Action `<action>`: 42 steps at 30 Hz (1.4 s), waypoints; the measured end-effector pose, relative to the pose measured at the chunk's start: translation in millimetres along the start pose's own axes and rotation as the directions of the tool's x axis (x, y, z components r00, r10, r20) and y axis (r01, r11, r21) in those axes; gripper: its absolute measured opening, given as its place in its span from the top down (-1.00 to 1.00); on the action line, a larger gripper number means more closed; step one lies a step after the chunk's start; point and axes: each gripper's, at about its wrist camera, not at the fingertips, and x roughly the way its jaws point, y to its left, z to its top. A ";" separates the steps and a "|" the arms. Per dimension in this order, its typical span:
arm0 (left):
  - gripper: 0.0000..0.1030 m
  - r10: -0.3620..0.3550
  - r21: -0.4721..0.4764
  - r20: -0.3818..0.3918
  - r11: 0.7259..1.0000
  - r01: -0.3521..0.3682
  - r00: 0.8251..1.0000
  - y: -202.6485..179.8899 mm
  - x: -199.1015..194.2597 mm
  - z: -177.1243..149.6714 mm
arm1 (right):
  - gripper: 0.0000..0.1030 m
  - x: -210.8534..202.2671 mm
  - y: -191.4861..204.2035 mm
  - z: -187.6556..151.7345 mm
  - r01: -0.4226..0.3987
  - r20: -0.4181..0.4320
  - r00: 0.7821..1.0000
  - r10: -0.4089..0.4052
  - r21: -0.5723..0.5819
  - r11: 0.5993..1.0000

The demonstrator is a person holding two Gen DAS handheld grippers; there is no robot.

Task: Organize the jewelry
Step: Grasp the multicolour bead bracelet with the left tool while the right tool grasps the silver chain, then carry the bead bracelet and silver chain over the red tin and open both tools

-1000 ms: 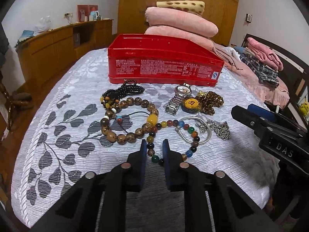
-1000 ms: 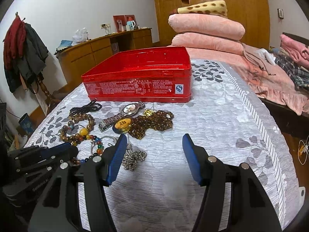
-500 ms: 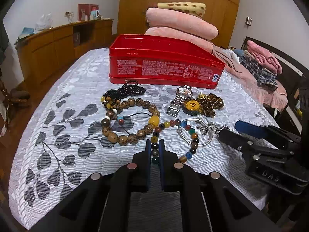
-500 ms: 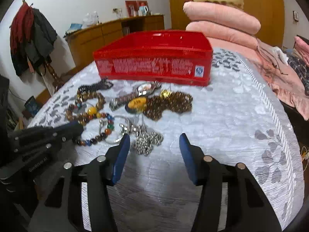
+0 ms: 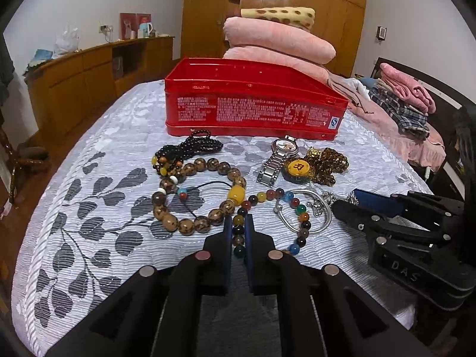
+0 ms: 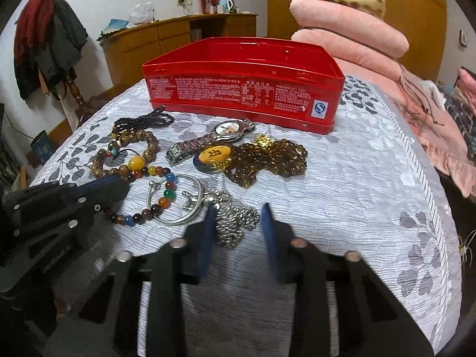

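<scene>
L gripper [image 5: 238, 232] has its fingers clamped on the multicolour bead bracelet [image 5: 293, 205], pinching the near side of the loop where it lies on the bed [image 5: 89, 196]. R gripper [image 6: 238, 223] fingers straddle the silver chain pile [image 6: 235, 220]; they've just been closing in, chain between them, gap still visible each side, pads not pressing yet. Silver bangle [image 6: 178, 202] lies just beside the chain, overlapping the bracelet. Big brown bead bracelet [image 5: 196, 190], black bead strand [image 5: 190, 145], watch [image 5: 276, 160], amber pendant [image 5: 297, 169] w/ gold-brown bead heap [image 5: 327, 160] lie nearer the red tin [image 5: 253, 110], which sits open-topped further up the bed.
</scene>
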 end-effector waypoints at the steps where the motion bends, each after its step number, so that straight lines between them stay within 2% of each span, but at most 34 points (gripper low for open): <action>1: 0.85 -0.005 -0.004 0.001 1.000 0.005 1.000 0.8 -0.3 0.1 | 0.61 0.1 -0.1 0.0 0.001 0.000 1.000 -0.001 -0.002 1.000; 8: 0.85 -0.029 -0.032 0.004 0.999 0.029 1.000 6.0 -3.6 1.0 | 0.66 -10.5 -7.3 0.4 -0.035 0.026 0.999 0.034 0.035 0.999; 20: 0.85 -0.035 -0.022 0.073 0.999 0.037 0.997 4.1 -23.0 13.8 | 0.66 -38.6 -17.8 11.6 -0.025 0.104 0.994 0.019 0.053 0.998; 42: 0.85 -0.055 -0.028 0.217 0.998 0.062 0.975 1.6 -50.9 53.7 | 0.66 -52.5 -23.8 39.6 -0.035 0.176 0.984 0.023 0.069 0.997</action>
